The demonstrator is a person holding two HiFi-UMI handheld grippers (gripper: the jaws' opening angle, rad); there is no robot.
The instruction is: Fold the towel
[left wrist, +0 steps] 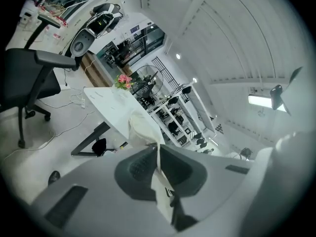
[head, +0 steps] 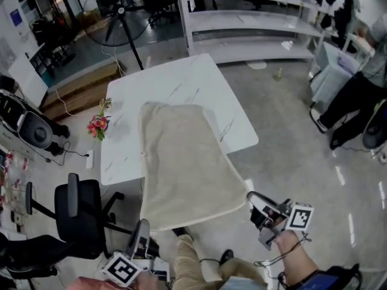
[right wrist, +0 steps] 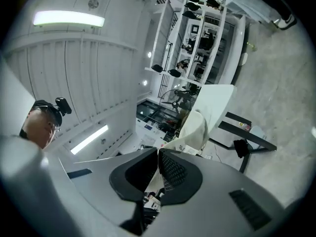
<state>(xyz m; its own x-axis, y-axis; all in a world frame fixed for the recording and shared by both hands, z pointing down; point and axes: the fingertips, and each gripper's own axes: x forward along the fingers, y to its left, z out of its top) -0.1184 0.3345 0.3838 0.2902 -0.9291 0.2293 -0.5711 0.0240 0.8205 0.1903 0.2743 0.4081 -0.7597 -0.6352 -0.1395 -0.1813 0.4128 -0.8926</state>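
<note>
White table under a beige towel, near corners tight inside closed left claw and right claw.

The right gripper has its jaws pressed together on an edge of the pale towel. The cloth runs from the jaws up to the white table. Behind stand white shelves, with a ceiling light overhead.

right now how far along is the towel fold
Done: the left tongs and right tongs are each shut on a near corner of the towel. In hand: its near edge is held up, the far end flat on the table. Left: no fold yet; the near edge likely goes over to the far end.
</note>
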